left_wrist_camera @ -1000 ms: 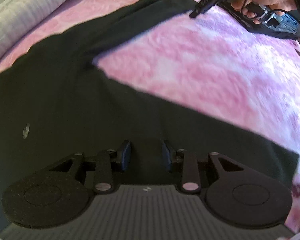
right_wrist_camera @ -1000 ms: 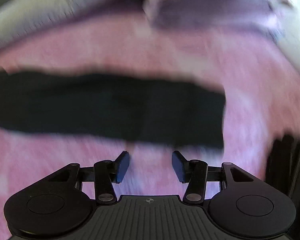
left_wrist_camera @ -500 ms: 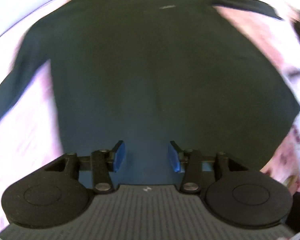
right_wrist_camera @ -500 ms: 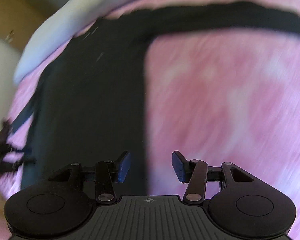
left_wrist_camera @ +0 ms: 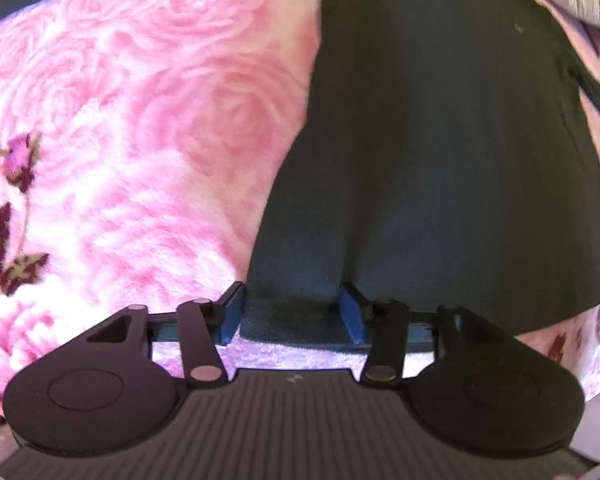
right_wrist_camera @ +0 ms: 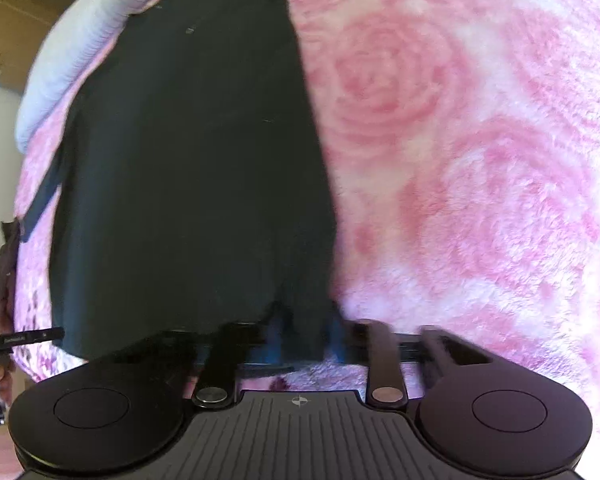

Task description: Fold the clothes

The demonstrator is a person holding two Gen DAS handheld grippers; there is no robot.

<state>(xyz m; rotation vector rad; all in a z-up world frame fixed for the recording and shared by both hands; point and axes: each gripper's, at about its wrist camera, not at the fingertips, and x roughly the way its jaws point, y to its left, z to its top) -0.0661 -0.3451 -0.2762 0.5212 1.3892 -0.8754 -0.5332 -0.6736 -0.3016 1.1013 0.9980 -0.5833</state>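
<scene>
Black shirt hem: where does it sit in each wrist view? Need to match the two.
Left wrist: the black shirt fills centre and right; its hem lies between the closing fingers of the left gripper, at the shirt's left corner.
Right wrist: the shirt fills centre-left; its hem corner is bunched in the closing right gripper.
Shared landmark: the pink rose blanket.

No lettering can be read; the small print on a black bar (right_wrist_camera: 20, 338) at the left edge is too blurred.
</scene>
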